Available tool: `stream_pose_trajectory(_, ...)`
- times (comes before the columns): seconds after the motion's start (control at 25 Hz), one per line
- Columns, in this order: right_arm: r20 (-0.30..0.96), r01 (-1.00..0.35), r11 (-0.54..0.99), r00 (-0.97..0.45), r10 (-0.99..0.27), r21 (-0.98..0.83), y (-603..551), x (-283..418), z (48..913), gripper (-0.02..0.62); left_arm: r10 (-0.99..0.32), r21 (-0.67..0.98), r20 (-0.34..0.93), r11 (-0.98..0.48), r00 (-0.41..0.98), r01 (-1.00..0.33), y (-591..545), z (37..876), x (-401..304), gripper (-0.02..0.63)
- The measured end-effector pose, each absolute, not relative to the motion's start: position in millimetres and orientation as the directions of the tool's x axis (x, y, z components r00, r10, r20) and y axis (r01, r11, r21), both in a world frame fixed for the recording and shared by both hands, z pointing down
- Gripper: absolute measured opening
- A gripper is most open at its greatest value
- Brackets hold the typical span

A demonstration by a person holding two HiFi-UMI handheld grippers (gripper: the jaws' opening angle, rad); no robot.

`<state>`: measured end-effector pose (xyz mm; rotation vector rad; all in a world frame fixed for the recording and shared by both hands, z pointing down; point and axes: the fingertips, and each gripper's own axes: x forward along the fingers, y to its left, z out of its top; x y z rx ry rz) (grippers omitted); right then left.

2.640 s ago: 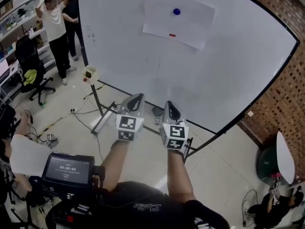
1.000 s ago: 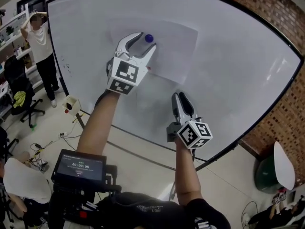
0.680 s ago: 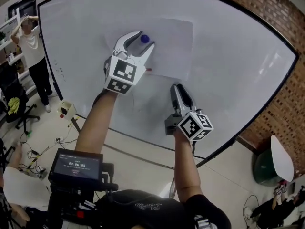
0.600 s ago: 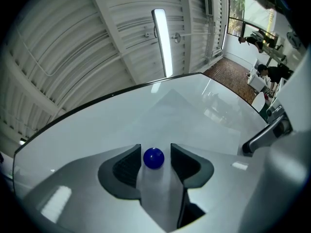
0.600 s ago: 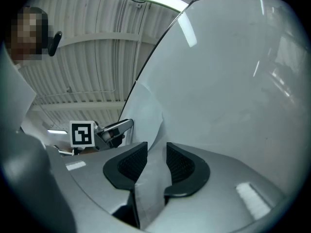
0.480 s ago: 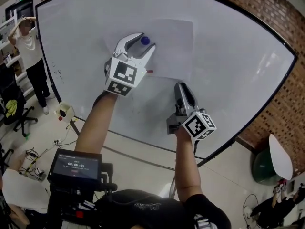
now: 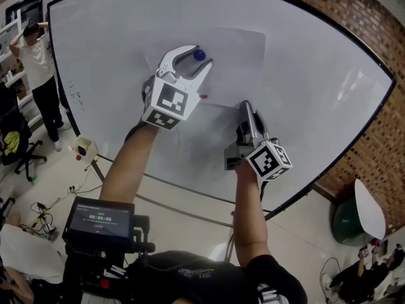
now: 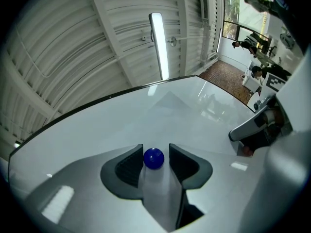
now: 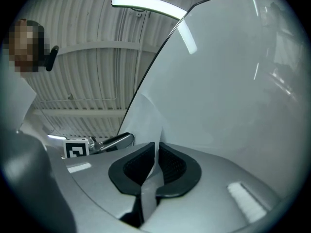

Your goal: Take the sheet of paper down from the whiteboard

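A white sheet of paper (image 7: 235, 59) hangs on the whiteboard (image 7: 323, 81), held by a blue ball magnet (image 7: 199, 55) near its top and a small red magnet (image 7: 203, 96) at its lower left. My left gripper (image 7: 195, 56) reaches up to the board. Its jaws are closing, with the blue magnet (image 8: 153, 158) between them and a thin gap still beside it. My right gripper (image 7: 247, 106) is at the sheet's lower edge. Its jaws are closing, and the paper's edge (image 9: 145, 118) runs down between the nearly touching pads (image 9: 167, 161).
A person (image 7: 35, 56) stands at the far left beside an office chair (image 7: 11, 141). A small box (image 7: 83, 148) hangs on the whiteboard's stand. A brick wall (image 7: 380, 138) lies to the right, and a timer screen (image 7: 98, 219) sits below my arms.
My right gripper has risen to the sheet's lower edge and its jaws have narrowed onto the paper. My left gripper has stayed around the blue magnet.
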<state>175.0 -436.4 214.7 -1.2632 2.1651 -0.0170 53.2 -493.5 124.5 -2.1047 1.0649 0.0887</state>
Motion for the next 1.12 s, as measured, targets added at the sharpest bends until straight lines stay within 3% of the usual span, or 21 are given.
stream_pose_trajectory(0.2,-0.514,-0.779,0.542,-0.340,-0.788,-0.314,-436,172,215,0.014,-0.653,-0.585,-0.385,-0.374,0.652,-0.720,-494,121,50,0.121)
stream_pose_trajectory(0.64,-0.542,-0.789,0.539,-0.326,-0.775,-0.295,-419,161,207,0.014,-0.632,-0.543,-0.395,-0.425,0.667,-0.724,-491,118,43,0.118)
stream_pose_trajectory(0.88,-0.522,-0.857,0.457,-0.285,-0.804,-0.238,-409,155,212,0.012,-0.599,-0.482,-0.433,-0.478,0.674,-0.735,-478,127,18,0.118)
stream_pose_trajectory(1.12,-0.422,-0.924,0.321,-0.212,-0.882,-0.207,-404,158,259,0.014,-0.616,-0.425,-0.384,-0.543,0.688,-0.724,-468,197,-6,0.120)
